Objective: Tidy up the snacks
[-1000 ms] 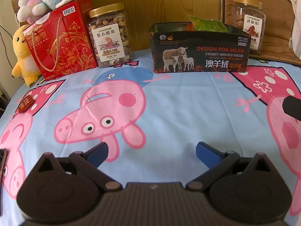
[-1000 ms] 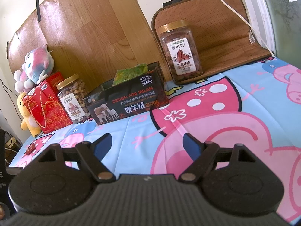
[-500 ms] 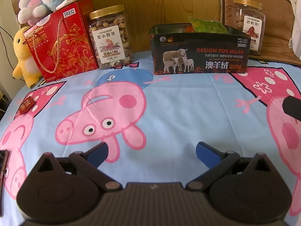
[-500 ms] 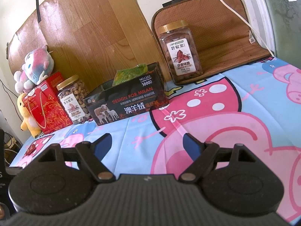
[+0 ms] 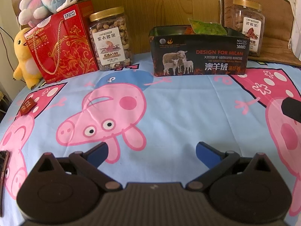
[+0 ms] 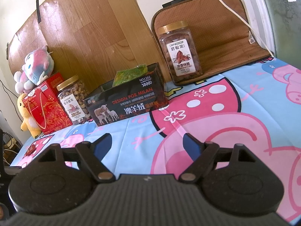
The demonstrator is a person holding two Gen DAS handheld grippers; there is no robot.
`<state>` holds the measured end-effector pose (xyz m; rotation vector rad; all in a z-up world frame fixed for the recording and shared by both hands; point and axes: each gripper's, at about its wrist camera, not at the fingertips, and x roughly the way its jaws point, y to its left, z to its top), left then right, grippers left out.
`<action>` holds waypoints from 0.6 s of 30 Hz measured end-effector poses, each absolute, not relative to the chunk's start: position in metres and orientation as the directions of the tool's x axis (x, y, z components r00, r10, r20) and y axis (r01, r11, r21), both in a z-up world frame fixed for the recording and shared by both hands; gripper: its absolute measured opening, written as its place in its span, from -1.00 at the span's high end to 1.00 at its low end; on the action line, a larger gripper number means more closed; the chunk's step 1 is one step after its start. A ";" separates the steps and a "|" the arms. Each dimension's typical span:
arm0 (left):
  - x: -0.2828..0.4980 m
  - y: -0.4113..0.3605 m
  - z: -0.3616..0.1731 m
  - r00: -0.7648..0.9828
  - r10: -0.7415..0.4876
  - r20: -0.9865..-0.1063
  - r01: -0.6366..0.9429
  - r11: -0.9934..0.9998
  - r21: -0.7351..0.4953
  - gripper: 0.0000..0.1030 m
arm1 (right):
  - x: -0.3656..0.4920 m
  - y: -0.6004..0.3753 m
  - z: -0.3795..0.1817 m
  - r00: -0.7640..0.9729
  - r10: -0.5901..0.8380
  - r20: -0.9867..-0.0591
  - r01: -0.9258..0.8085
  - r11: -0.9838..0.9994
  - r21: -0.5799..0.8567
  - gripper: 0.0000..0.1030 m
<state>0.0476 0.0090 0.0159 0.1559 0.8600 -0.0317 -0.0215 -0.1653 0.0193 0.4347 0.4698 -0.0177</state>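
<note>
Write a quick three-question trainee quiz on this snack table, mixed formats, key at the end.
1. True or false: the left gripper and the right gripper are both open and hold nothing.
2. Multiple choice: what sticks up out of the black box? A) a green packet B) a spoon C) a banana
3. Fill in: the small red packet lies alone on the ______ cloth, near its left edge in the left wrist view.

Key
1. True: each pair of blue fingers stands apart with only cloth between.
2. A: the green packet pokes above the rim.
3. Cartoon pig cloth.
</note>
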 end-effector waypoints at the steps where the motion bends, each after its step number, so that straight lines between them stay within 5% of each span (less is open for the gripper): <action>1: 0.048 0.009 0.016 0.653 0.035 -0.757 0.091 0.988 0.124 -1.00 | -0.021 -0.166 0.019 0.893 0.082 -0.442 0.115 0.909 0.401 -0.64; 18: 0.045 0.006 0.017 0.665 0.038 -0.746 0.090 0.987 0.130 -1.00 | -0.022 -0.167 0.020 0.894 0.082 -0.440 0.115 0.908 0.402 -0.64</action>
